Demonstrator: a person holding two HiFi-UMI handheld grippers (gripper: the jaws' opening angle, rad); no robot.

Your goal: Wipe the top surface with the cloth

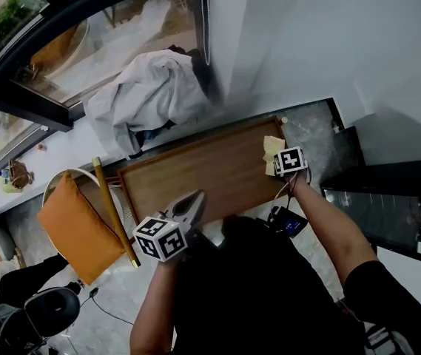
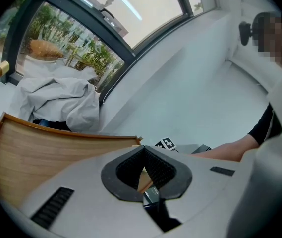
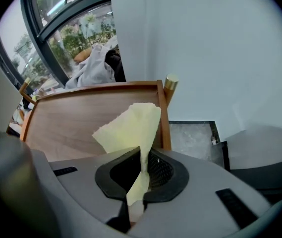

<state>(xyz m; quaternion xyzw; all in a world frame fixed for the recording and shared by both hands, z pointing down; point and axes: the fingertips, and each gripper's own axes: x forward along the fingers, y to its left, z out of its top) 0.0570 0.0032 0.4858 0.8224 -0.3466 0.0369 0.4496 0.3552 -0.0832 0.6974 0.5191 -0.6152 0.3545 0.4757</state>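
The cloth (image 3: 131, 128), pale yellow, is gripped in the clenched jaws of the right gripper (image 3: 141, 171), with its free part fanned out above them. The cloth is held at the right-hand edge of the wooden top (image 1: 210, 172), near the far right corner; contact with the wood cannot be confirmed. The left gripper (image 2: 144, 171) is held over the near edge, with its jaws closed together on nothing.

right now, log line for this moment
right gripper: shut on yellow cloth | left gripper: shut, empty | cloth over wooden top, right end
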